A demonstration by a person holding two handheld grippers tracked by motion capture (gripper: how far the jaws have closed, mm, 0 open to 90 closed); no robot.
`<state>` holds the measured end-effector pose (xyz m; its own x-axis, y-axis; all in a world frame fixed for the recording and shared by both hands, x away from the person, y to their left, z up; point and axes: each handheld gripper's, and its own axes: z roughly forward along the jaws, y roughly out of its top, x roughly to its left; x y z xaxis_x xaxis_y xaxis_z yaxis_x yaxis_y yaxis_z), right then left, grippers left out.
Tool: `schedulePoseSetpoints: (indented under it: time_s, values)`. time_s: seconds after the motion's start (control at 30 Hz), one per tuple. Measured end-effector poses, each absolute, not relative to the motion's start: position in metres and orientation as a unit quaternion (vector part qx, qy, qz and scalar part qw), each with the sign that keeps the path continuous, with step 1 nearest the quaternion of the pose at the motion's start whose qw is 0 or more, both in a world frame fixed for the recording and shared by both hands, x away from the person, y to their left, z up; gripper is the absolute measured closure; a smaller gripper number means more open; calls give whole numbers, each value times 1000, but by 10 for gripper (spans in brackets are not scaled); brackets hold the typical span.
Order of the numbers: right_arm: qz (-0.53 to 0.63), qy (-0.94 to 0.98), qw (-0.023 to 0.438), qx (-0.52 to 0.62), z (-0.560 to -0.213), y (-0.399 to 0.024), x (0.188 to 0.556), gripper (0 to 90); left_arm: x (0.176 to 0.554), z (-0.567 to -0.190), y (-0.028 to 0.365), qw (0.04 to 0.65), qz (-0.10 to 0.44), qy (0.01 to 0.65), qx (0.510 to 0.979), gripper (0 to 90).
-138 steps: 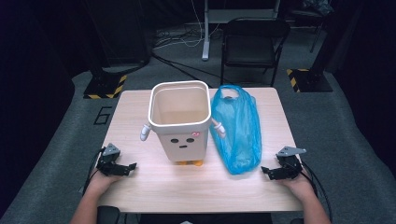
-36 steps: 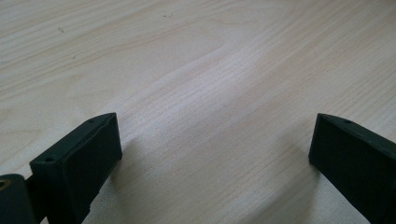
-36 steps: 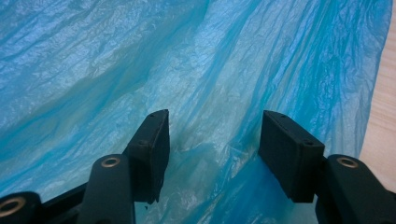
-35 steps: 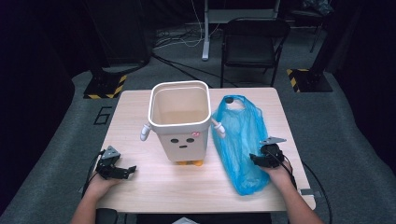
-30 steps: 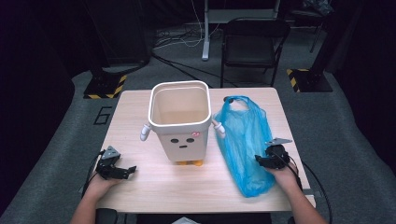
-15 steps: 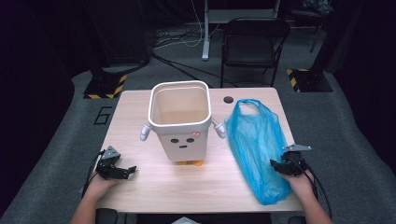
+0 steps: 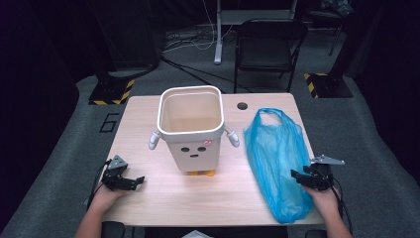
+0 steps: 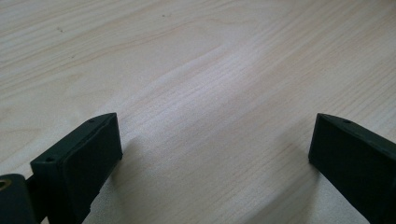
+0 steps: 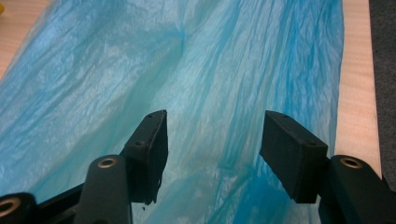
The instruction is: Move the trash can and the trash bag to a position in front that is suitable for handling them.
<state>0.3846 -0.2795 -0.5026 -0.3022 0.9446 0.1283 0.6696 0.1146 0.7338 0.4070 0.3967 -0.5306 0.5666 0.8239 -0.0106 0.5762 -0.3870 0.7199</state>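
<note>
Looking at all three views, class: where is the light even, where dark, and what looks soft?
High view: the table is evenly lit, the floor around it dark. Left gripper view: faint shadows beside the fingers. Right gripper view: the blue bag looks slightly soft, without glare.

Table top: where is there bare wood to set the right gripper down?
Bare wooden table lies left of the cream plastic bin with a face, and in front of it up to the left gripper. The blue plastic bag crowds the right side under the open right gripper.
</note>
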Motion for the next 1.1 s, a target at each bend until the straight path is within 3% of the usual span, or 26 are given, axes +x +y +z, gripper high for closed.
schedulePoseSetpoints:
  time_s: [0.13, 0.17, 0.4, 0.8, 1.1]
  values:
    - [361, 725, 203, 550, -499, -278, 386, 427, 406, -528, 399, 347, 178, 429, 815, 79]
    - [353, 732, 216, 540, -497, -275, 384, 449, 406, -527, 400, 345, 177, 427, 817, 152]
    - [357, 743, 224, 520, -492, -275, 379, 475, 402, -515, 400, 347, 147, 437, 816, 338]
    - [368, 759, 218, 492, -480, -270, 379, 480, 386, -481, 395, 395, 171, 409, 805, 381]
    - [378, 768, 219, 469, -458, -256, 377, 497, 380, -457, 387, 425, 153, 429, 782, 417]
